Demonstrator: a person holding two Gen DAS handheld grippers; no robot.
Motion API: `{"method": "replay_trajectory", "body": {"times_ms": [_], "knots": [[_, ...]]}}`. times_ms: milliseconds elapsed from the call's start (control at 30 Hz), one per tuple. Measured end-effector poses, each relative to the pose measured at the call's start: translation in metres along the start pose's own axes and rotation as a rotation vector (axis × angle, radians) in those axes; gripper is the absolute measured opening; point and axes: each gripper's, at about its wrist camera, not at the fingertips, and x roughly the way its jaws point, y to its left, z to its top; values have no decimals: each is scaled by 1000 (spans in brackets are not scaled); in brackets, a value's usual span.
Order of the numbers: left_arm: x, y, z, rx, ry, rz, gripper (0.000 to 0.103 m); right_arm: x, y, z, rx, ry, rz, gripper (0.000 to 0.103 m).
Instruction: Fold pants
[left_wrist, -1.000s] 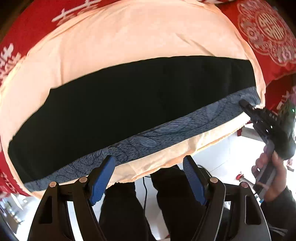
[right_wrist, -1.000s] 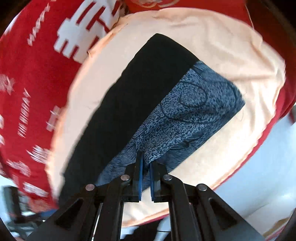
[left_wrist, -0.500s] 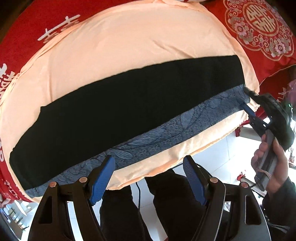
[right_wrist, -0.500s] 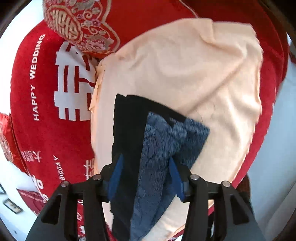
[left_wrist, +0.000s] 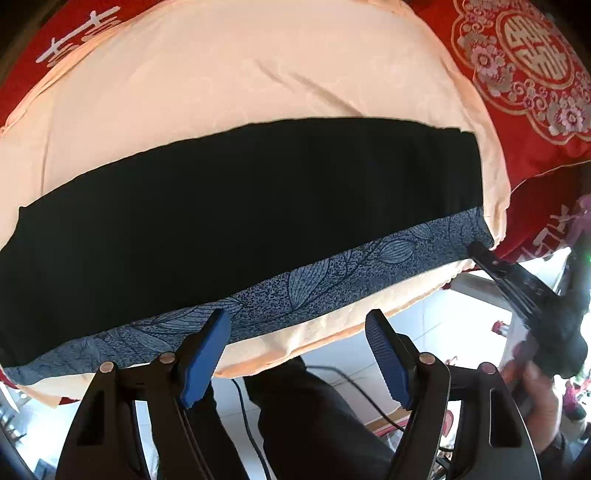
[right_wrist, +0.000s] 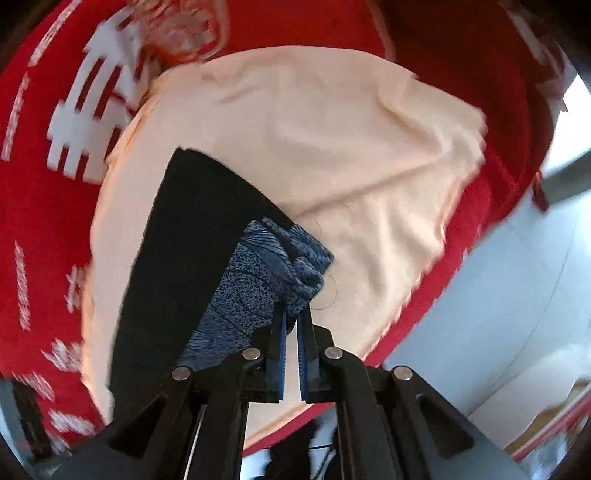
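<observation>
The pants (left_wrist: 240, 206) lie as a long flat strip on a peach cloth (left_wrist: 221, 74): a black leg at the back and a blue-grey leaf-patterned band (left_wrist: 332, 280) along the near edge. My left gripper (left_wrist: 295, 354) is open and empty, just in front of the near edge at the middle. My right gripper (right_wrist: 291, 328) is shut on the right end corner of the patterned band (right_wrist: 295, 258), which is bunched at its tips. It also shows in the left wrist view (left_wrist: 491, 258) at the pants' right end.
The peach cloth (right_wrist: 332, 147) covers a red bedspread (right_wrist: 48, 184) with white characters. A red embroidered pillow (left_wrist: 528, 66) lies at the far right. The bed's near edge drops to a white floor (left_wrist: 424, 332), where the person's dark legs (left_wrist: 314, 424) stand.
My right gripper was open over the pants' right end half a second ago; now it has shut on the patterned corner and bunched it. My left gripper has stayed open near the front edge.
</observation>
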Motion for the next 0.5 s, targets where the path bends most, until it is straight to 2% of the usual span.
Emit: {"method": "replay_trajectory", "body": {"times_ms": [67, 100, 133, 200, 233, 267, 333, 400, 467, 500], "knots": [[-4, 9, -2, -25, -16, -5, 76, -8, 12, 8, -98, 9, -24, 9], [-5, 15, -3, -47, -26, -7, 76, -18, 18, 11, -129, 2, -65, 25], [-7, 21, -4, -67, -35, -7, 76, -26, 23, 13, -153, -16, -139, 49], [-7, 32, -4, -99, -52, -7, 76, -44, 33, 12, -209, -92, -300, 76], [-5, 36, -4, -109, -56, -3, 76, -50, 40, 10, -242, -129, -310, 77], [-2, 42, -5, -116, -57, 14, 76, -55, 53, 5, -321, -170, -281, 77], [7, 51, -8, -132, -48, 55, 76, -46, 92, -12, -576, -173, -232, 78], [20, 60, -13, -145, -23, 115, 76, -21, 137, -46, -921, -114, -190, 78], [35, 65, -17, -122, 11, 140, 76, 7, 158, -71, -1098, -14, -125, 78], [41, 67, -19, -103, 26, 157, 76, 19, 162, -79, -1158, 23, -123, 78]]}}
